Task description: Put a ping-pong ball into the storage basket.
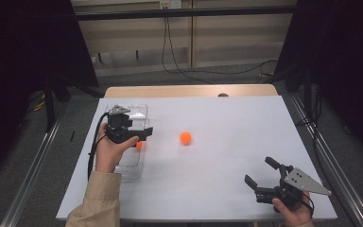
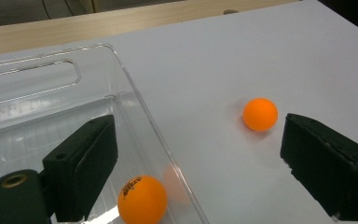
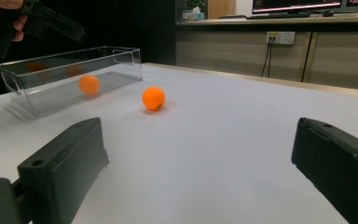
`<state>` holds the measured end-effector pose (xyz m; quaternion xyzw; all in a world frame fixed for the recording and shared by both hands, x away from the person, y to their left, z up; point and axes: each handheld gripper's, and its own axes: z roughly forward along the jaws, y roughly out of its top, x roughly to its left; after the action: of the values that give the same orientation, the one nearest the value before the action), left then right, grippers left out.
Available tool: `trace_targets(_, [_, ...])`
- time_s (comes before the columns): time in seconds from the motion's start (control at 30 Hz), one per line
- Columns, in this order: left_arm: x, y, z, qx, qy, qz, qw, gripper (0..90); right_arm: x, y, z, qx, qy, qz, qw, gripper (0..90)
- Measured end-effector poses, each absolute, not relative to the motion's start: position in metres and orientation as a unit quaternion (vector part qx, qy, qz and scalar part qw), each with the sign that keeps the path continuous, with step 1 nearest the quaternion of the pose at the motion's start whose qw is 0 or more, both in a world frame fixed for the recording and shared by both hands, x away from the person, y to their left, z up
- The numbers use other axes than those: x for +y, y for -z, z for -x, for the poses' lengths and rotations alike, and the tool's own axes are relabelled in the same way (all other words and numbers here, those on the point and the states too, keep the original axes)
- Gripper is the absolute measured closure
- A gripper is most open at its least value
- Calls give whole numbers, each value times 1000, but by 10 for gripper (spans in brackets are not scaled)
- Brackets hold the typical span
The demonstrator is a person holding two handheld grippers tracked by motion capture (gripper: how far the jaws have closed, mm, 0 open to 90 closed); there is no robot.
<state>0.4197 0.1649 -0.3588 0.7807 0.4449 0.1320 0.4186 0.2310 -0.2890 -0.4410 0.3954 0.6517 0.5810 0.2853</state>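
A clear plastic tray (image 1: pixel 133 108) stands at the left of the white table (image 1: pixel 227 123). One orange ball (image 1: pixel 138 145) lies inside it, and the left gripper view shows that ball (image 2: pixel 142 198) on the tray's floor just inside the near wall (image 2: pixel 135 98). A second orange ball (image 1: pixel 185 137) rests on the table to the tray's right, also seen as a ball (image 2: pixel 260 114) beyond the jaws. My left gripper (image 1: pixel 144 134) hovers over the tray, open, nothing between its jaws. My right gripper (image 1: pixel 260 171) stands open and empty near the front right edge, facing both balls (image 3: pixel 154 98).
A wooden strip (image 1: pixel 189 91) borders the table's far edge. Black cables (image 1: pixel 179 66) trail over the floor behind it. Dark curtains and metal rails (image 1: pixel 33 161) flank both sides. Open white surface lies between the right gripper and the loose ball.
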Motion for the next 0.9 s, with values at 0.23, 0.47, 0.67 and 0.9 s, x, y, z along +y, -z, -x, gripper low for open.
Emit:
trace_targets(0.23, [160,360,-419,439,-123,-784,421,103,-289,441,-231,652,-581,-395,285,21])
trace_targets(0.47, [155,360,-418,436,-122,-785,422,100,-289,441,-231,652,-581,-395,285,21])
trace_targets(0.67, [150,360,-417,428,-120,-790,422,94,-289,441,-231,651,-581,-396,285,21])
trace_targets(0.9, [144,361,-417,425,-118,-790,425,92,-289,441,-231,651,-581,-395,285,21])
